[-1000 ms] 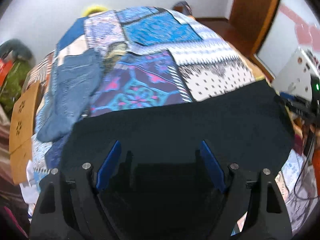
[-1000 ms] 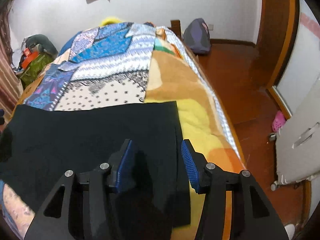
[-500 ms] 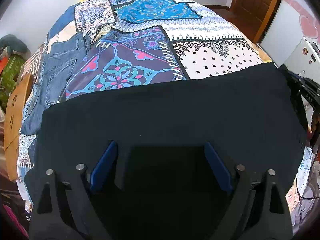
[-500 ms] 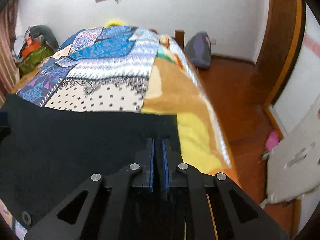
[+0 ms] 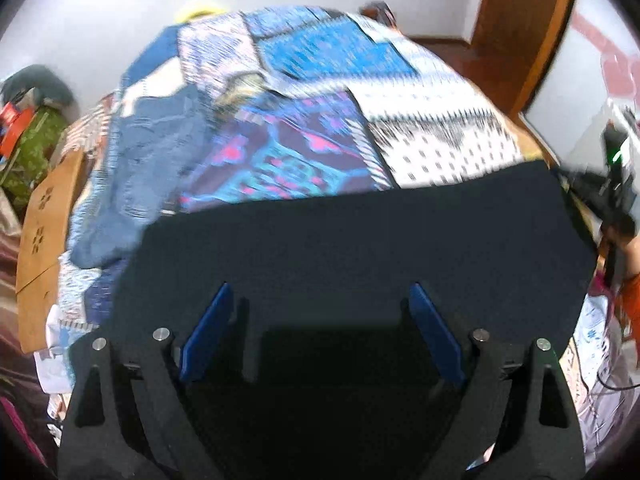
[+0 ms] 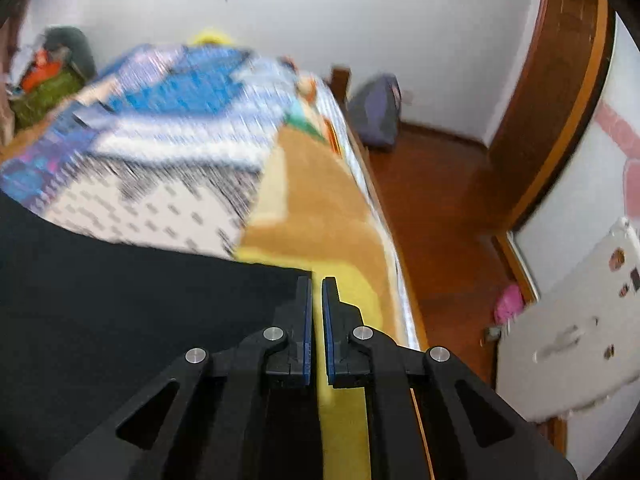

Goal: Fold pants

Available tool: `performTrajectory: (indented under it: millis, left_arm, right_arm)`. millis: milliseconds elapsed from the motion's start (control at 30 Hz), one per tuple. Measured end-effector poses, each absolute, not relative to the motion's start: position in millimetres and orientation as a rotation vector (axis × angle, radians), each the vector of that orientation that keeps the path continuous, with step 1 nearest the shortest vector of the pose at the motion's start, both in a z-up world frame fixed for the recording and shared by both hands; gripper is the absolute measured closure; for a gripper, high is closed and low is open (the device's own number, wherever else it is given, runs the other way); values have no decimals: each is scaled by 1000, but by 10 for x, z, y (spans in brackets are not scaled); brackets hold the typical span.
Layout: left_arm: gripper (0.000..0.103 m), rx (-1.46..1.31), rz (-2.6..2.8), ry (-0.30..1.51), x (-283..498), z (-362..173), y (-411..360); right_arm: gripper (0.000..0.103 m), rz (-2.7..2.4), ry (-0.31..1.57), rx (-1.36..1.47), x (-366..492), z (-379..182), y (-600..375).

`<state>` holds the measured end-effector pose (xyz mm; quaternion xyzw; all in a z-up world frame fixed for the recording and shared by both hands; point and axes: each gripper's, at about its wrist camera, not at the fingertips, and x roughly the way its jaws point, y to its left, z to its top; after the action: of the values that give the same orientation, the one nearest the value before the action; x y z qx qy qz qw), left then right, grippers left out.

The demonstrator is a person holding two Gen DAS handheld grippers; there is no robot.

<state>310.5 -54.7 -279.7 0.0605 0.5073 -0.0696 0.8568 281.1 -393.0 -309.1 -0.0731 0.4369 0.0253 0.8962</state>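
Note:
Black pants (image 5: 360,248) lie flat across the near end of a bed with a patchwork quilt (image 5: 312,148). My left gripper (image 5: 320,286) hovers over them, pointing steeply down. Its jaws stand wide open and the blue pads (image 5: 206,332) hold nothing. In the right wrist view the pants (image 6: 120,300) fill the lower left, and their far right corner ends at the left finger of my right gripper (image 6: 317,280). That gripper is shut. Only the yellow blanket (image 6: 340,248) shows through the thin slit between its pads; no black cloth shows there.
Blue jeans (image 5: 152,152) lie on the quilt's left side. A wooden board (image 5: 44,220) stands at the bed's left. Right of the bed are the wooden floor (image 6: 432,200), a dark bag (image 6: 376,116), a white appliance (image 6: 580,320) and a door frame (image 6: 568,92).
My right gripper went from open over the pants' right part to shut, and now sits at their right edge over the yellow blanket. The left gripper stayed open; its view swung forward, then back.

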Motion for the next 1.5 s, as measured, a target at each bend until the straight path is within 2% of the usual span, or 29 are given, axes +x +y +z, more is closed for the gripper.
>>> performTrajectory:
  millis: [67, 167, 300, 433, 567, 767, 1000, 1100, 1167, 1267, 1333, 1433, 1500]
  left_arm:
    - [13, 100, -114, 1033, 3064, -2652, -321]
    - [13, 67, -32, 985, 2998, -2446, 172]
    - [13, 27, 102, 955, 2911, -2300, 872]
    - [13, -54, 173, 965, 2812, -2314, 1505]
    - [13, -97, 207, 1002, 2770, -2527, 1984]
    - [13, -182, 180, 1114, 2763, -3098, 2384]
    - [15, -275, 83, 1181, 2686, -3597, 2470]
    - [33, -276, 21, 1131, 2641, -3598, 2424]
    - [51, -297, -7, 1116, 2621, -3597, 2418]
    - [64, -301, -2, 1091, 2577, -3578, 2397]
    - [71, -251, 29, 1063, 2538, -3518, 2361]
    - [76, -185, 92, 1031, 2535, -3471, 2334]
    - [77, -146, 138, 1028, 2555, -3465, 2333]
  right_arm:
    - [98, 55, 969, -121, 2850, -3162, -3974]
    - [96, 49, 945, -140, 2763, -2980, -3933]
    - [66, 120, 867, -153, 2624, -2528, -3661]
    - [60, 313, 791, -188, 2548, -2081, -3038]
    - [51, 486, 760, -207, 2543, -1888, -2315]
    - [51, 712, 809, -174, 2737, -2009, -1212]
    - [51, 860, 895, -214, 2889, -2259, -282]
    - [51, 899, 941, -199, 2989, -2358, -47]
    - [51, 916, 991, -167, 3090, -2466, 81]
    - [52, 944, 1088, -141, 3192, -2604, 197]
    - [78, 963, 1126, -127, 3195, -2659, 218]
    - [88, 959, 1084, -182, 3137, -2674, 256]
    - [92, 947, 1053, -201, 3100, -2669, 239]
